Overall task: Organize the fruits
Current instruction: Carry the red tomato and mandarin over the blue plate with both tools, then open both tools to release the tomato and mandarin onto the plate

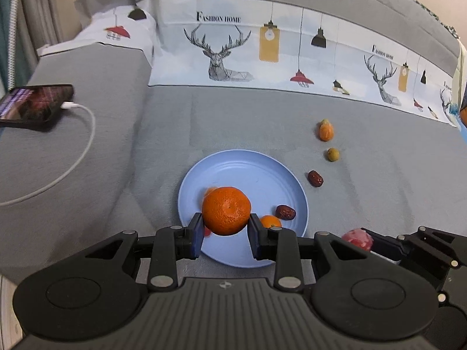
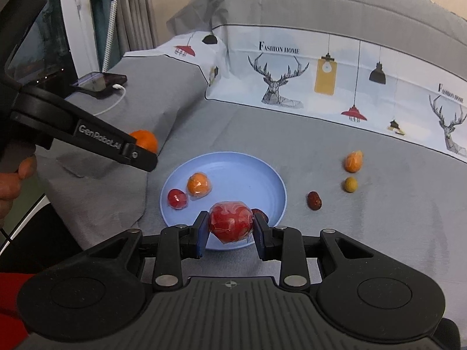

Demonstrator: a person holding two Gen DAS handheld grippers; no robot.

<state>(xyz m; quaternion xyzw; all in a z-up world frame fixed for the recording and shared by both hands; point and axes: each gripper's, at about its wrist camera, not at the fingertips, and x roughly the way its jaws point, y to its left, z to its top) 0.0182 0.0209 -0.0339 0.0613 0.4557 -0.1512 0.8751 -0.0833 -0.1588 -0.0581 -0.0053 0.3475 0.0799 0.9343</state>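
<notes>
My left gripper (image 1: 225,234) is shut on a large orange (image 1: 226,210) and holds it above the near side of the blue plate (image 1: 248,175). My right gripper (image 2: 230,234) is shut on a red wrapped fruit (image 2: 230,221) over the plate's near rim (image 2: 271,175). On the plate lie a small wrapped orange (image 2: 199,185), a small red wrapped fruit (image 2: 177,199) and a red date (image 1: 285,212). On the grey cloth to the right lie another date (image 2: 314,200), a small green-yellow fruit (image 2: 350,184) and a wrapped orange fruit (image 2: 353,161).
A phone (image 1: 35,106) on a white charging cable (image 1: 84,145) lies on the raised grey cushion at the left. A printed deer-and-lamp cloth (image 1: 262,49) runs along the back. The left gripper's arm (image 2: 87,137) crosses the right wrist view at the left.
</notes>
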